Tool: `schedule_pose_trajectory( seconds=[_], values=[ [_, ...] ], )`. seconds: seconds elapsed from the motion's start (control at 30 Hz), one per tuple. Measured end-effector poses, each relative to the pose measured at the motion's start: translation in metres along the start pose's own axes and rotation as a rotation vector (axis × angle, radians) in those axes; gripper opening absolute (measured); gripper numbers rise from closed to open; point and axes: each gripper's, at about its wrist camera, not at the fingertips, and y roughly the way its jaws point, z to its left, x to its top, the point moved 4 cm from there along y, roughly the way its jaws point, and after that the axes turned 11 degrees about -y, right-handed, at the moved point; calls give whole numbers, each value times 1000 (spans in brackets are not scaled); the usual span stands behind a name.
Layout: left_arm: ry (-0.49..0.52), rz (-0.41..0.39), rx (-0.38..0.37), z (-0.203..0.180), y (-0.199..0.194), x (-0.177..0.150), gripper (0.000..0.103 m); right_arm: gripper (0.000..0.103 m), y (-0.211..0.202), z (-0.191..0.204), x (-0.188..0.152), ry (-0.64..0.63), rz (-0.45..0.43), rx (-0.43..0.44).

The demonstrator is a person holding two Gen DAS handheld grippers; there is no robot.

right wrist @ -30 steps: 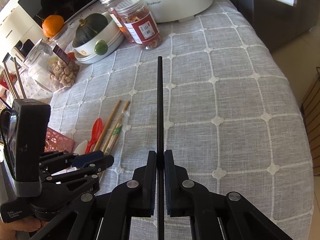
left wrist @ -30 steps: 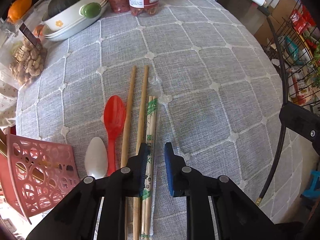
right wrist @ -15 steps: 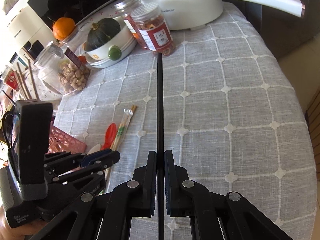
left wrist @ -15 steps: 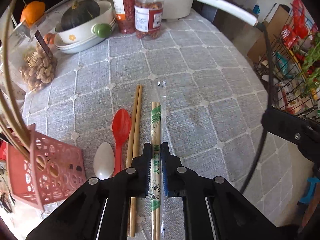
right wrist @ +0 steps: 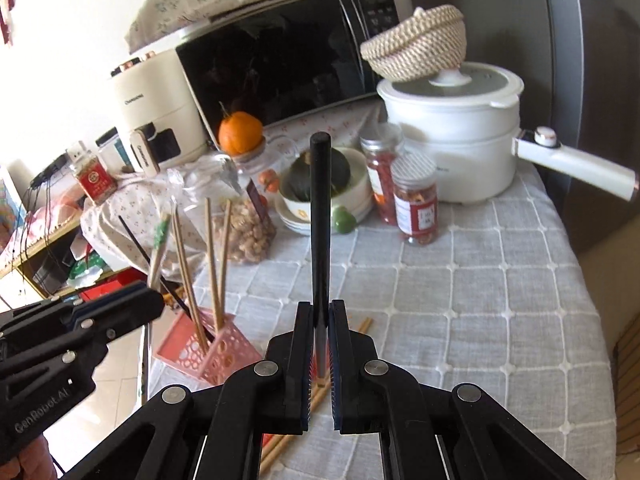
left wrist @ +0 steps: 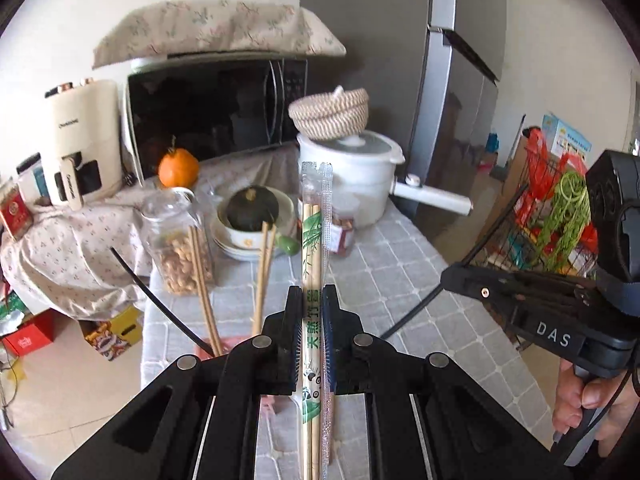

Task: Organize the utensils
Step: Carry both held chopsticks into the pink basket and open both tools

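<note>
On table edge, pink basket [right wrist: 216,354] w/ chopsticks [right wrist: 218,268] upright, squash [right wrist: 304,178] in bowl [right wrist: 360,192]

Bright daylight floods both fisheye views; the wall [right wrist: 60,40] far left of the gripper blows out white. Edges bend strongly, corners vignette black, focus mostly sharp.

Pink basket [right wrist: 216,354], black chopstick [right wrist: 320,216], grey checked tablecloth [right wrist: 480,280]
</note>
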Motion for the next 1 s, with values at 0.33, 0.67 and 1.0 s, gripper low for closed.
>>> schedule_pose_trajectory(
  seconds=[0.33,0.67,1.0],
  values=[
    [-121,-366,62,80,14,10,11,5,-9,45,35,-19,-109,103],
    [-179,-351,111,112,58,3,11,5,33,73,33,-23,-45,162],
    [-185,-220,147,118,80,-16,12,5,74,78,16,-35,39,172]
  ],
)
